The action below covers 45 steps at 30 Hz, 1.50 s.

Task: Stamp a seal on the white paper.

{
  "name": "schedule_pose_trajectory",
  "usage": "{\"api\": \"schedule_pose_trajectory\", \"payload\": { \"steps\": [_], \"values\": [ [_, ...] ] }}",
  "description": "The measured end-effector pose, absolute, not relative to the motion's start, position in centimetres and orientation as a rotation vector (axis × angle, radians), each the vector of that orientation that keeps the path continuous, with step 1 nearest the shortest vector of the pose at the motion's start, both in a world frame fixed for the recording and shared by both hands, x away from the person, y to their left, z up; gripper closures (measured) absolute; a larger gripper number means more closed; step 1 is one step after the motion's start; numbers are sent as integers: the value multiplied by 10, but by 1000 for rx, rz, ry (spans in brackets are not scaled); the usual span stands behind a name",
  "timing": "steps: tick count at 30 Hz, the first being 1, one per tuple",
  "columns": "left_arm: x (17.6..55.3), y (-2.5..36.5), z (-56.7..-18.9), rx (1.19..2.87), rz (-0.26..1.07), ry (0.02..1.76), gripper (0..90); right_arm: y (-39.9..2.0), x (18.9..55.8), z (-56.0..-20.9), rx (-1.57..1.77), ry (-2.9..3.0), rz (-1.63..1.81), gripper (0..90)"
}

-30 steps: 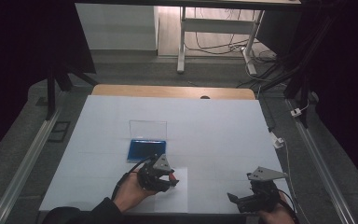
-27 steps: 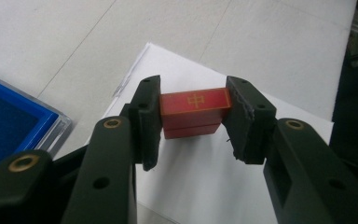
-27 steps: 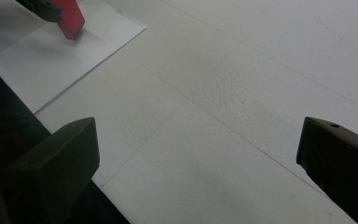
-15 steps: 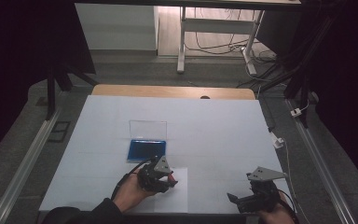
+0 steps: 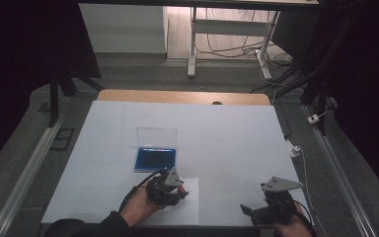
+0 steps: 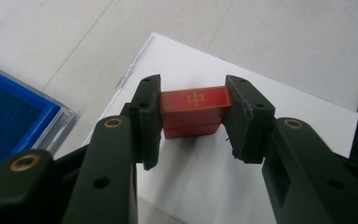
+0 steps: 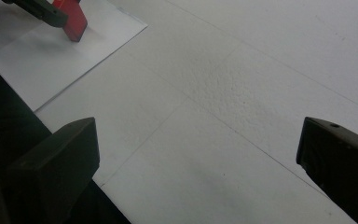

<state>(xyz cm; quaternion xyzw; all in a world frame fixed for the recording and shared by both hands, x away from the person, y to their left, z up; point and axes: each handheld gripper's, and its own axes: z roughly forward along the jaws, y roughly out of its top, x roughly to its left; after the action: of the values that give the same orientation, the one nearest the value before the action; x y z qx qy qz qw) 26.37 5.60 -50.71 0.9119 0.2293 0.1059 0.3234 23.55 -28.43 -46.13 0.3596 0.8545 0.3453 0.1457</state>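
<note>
A red block [image 6: 193, 111] with a gold mark on its top stands on a white sheet of paper [image 6: 242, 177]. My left gripper [image 6: 193, 119] is shut on the block, one jaw on each side of it. In the high view the left gripper [image 5: 170, 190] is near the front of the table over the sheet [image 5: 190, 210]. The red block [image 7: 72, 18] also shows at the top left of the right gripper view. My right gripper [image 5: 261, 212] rests at the front right, open with nothing between its jaws [image 7: 198, 158].
A blue tray [image 5: 154, 158] with a clear upright lid [image 5: 156, 136] sits behind the left gripper; its corner [image 6: 9, 107] is close on the left. The white table cover [image 5: 227, 143] stretches back to a wooden edge [image 5: 182, 97].
</note>
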Motion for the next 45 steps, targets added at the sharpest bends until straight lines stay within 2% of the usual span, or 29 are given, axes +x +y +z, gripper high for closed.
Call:
{"api": "schedule_pose_trajectory", "payload": {
  "steps": [16,26,45],
  "values": [
    [276,67,-511,2338,136,624,593,-284,235,-461,1033,2462,993,0],
    [268,61,-509,2371,224,611,593,-284,235,-461,1034,2464,992,0],
    [275,63,-503,2348,177,618,586,-285,236,-461,1036,2464,992,0]
  ]
}}
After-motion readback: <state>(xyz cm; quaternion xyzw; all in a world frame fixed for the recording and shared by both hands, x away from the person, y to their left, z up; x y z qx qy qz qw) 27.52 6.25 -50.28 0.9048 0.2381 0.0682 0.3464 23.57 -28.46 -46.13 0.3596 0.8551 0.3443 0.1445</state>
